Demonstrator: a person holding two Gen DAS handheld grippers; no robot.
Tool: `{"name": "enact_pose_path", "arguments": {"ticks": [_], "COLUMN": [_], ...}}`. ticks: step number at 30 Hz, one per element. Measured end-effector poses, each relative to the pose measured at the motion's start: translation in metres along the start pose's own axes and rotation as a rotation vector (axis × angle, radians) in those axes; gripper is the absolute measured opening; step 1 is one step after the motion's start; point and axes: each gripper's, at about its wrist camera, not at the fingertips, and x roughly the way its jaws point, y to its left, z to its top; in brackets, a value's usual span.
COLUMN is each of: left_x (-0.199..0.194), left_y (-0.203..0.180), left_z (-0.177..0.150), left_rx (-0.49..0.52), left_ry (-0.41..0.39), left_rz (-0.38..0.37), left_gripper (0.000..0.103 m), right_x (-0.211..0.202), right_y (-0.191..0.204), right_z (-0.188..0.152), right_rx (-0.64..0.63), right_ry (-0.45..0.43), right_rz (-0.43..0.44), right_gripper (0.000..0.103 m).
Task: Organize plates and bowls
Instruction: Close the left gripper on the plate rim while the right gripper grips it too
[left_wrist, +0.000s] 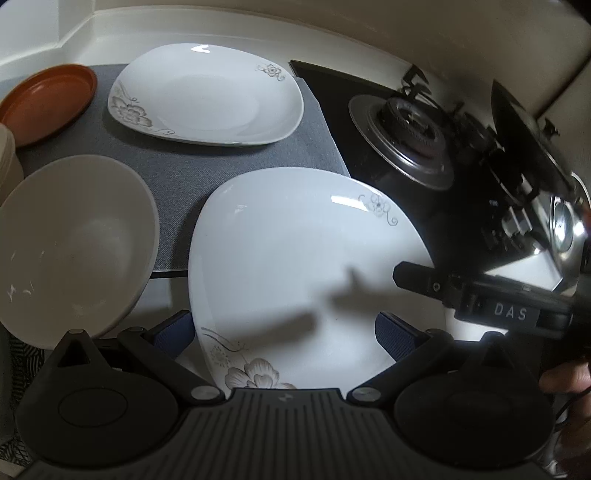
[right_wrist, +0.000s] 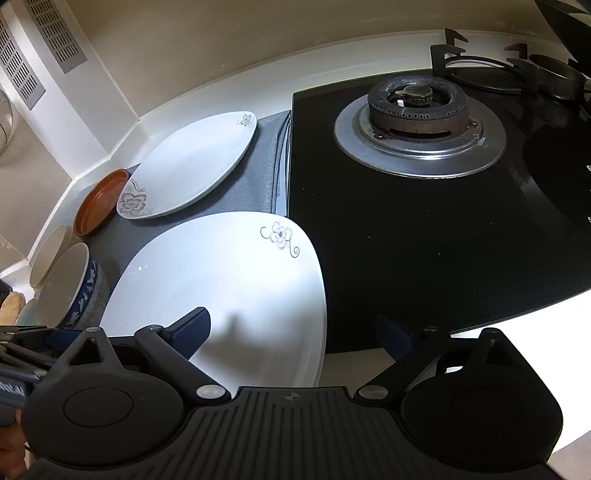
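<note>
A white floral plate (left_wrist: 295, 266) lies near the counter's front, partly over the hob; it also shows in the right wrist view (right_wrist: 229, 291). My left gripper (left_wrist: 284, 328) is open, its fingers on either side of this plate's near part. My right gripper (right_wrist: 291, 328) is open above the plate's right edge. A second floral plate (left_wrist: 207, 96) (right_wrist: 192, 162) lies further back on the grey mat (left_wrist: 177, 173). A white bowl (left_wrist: 70, 247) sits at the left; its outside is blue-patterned (right_wrist: 74, 288).
A brown dish (left_wrist: 44, 99) (right_wrist: 99, 203) lies at the back left. Another pale bowl (right_wrist: 50, 254) stands behind the patterned one. The black gas hob (right_wrist: 424, 229) with its burner (right_wrist: 417, 110) fills the right. A raised white wall edge (left_wrist: 221, 33) bounds the counter.
</note>
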Motion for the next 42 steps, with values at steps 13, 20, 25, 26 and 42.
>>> {"name": "enact_pose_path", "arguments": {"ticks": [13,20,25,26,42], "left_x": [-0.008,0.008,0.006,0.005,-0.007], "left_y": [0.039,0.032,0.032,0.035,0.028], "left_z": [-0.008,0.003,0.005,0.003,0.013], "left_rx": [-0.217,-0.243,-0.246,-0.259,-0.183], "left_ry": [-0.013,0.018,0.011,0.008,-0.07], "left_rz": [-0.205,-0.19,-0.102,-0.088,-0.042], "left_gripper": [0.103,0.102,0.082,0.078,0.024], "right_x": [0.0,0.007,0.008,0.007,-0.013], "right_y": [0.0,0.0,0.001,0.0,-0.029], "right_z": [0.001,0.001,0.002,0.002,0.013], "right_rx": [-0.015,-0.016,-0.039,-0.04,0.073], "right_ry": [0.006,0.021,0.016,0.011,-0.035], "right_rz": [0.01,0.014,0.023,0.031,0.03], "right_gripper": [0.095,0.095,0.075,0.049,0.014]}}
